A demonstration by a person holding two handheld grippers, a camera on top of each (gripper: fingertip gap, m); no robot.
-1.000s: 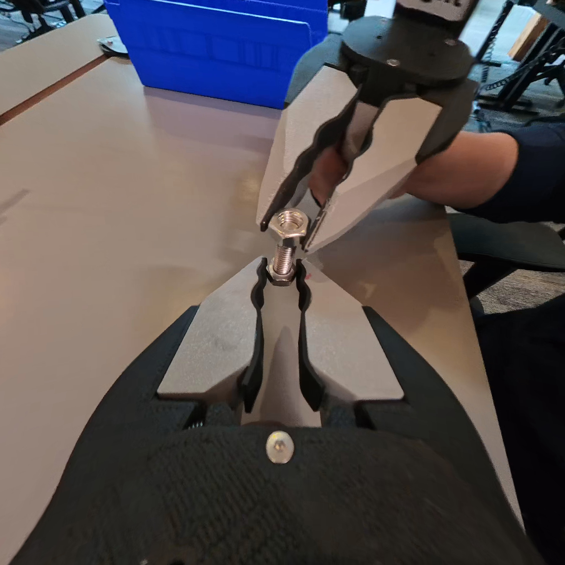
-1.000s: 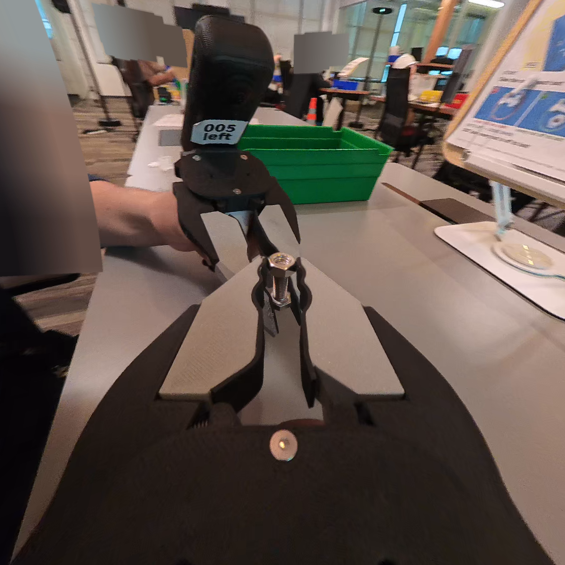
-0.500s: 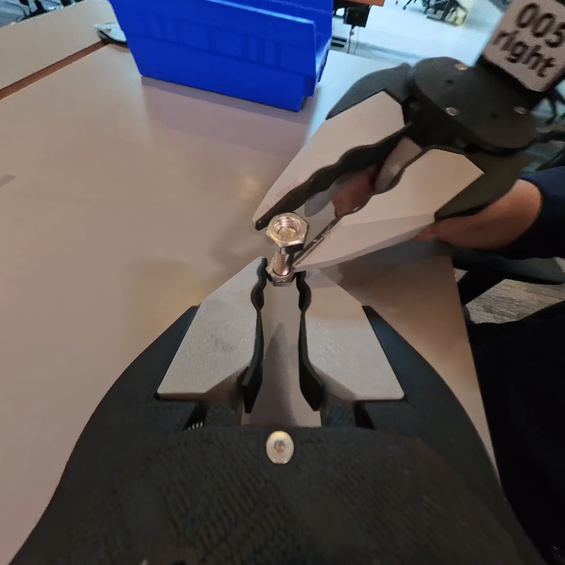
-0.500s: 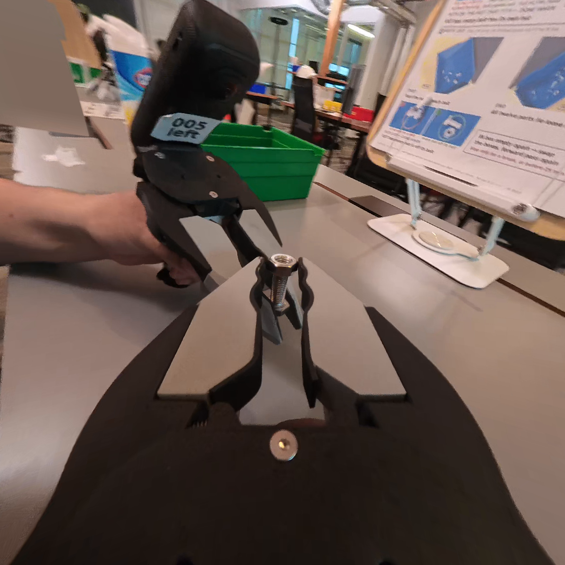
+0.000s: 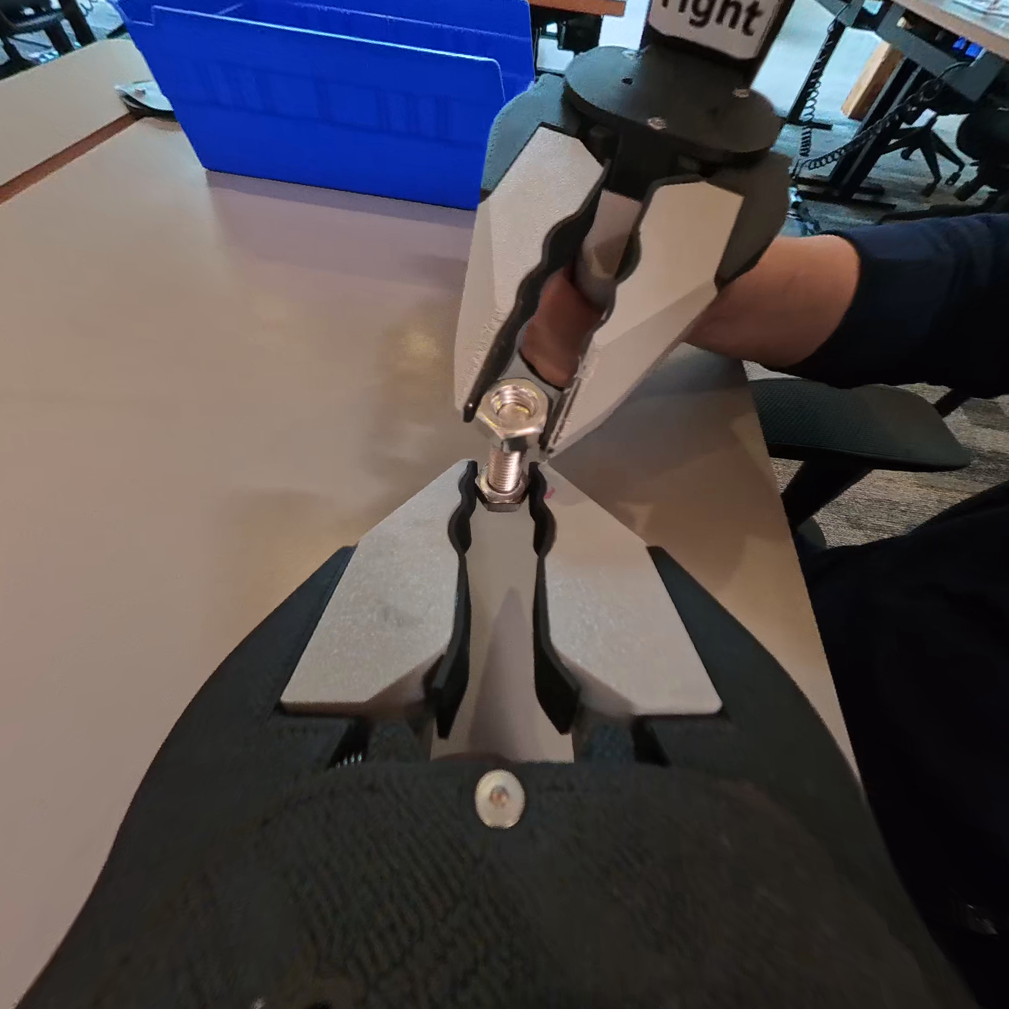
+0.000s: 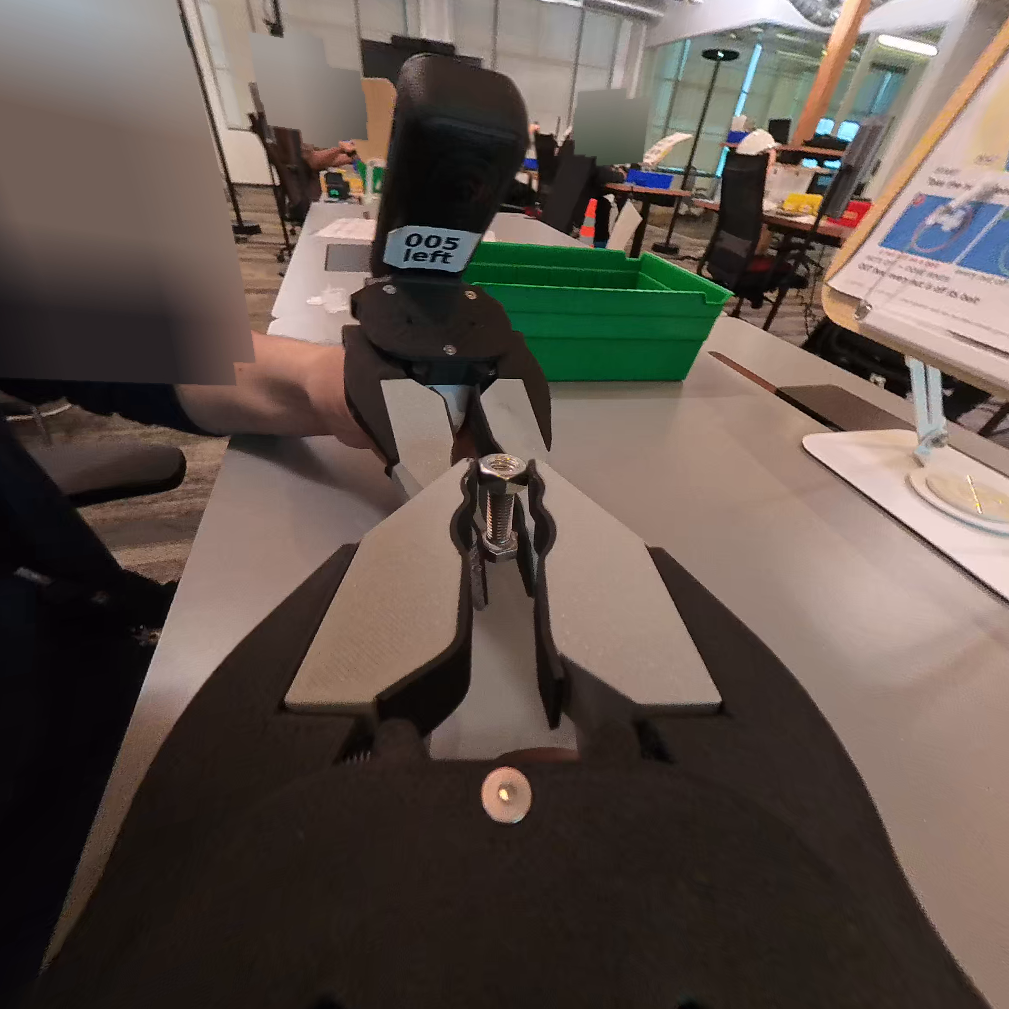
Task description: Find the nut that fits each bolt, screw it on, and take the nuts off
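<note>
Left wrist view: left gripper [image 5: 499,480] clamps the bolt [image 5: 503,474] by its head, upright above the table [image 5: 164,355]; right gripper [image 5: 510,417] grips the nut [image 5: 510,410] sitting at the thread tip. Judged barely engaged; most turning remains.

the right gripper [image 5: 510,417], tilted sideways half a second ago, now stands nearly upright again over the left gripper [image 5: 499,480], its fingertips closing back in on the nut [image 5: 511,409].
</note>
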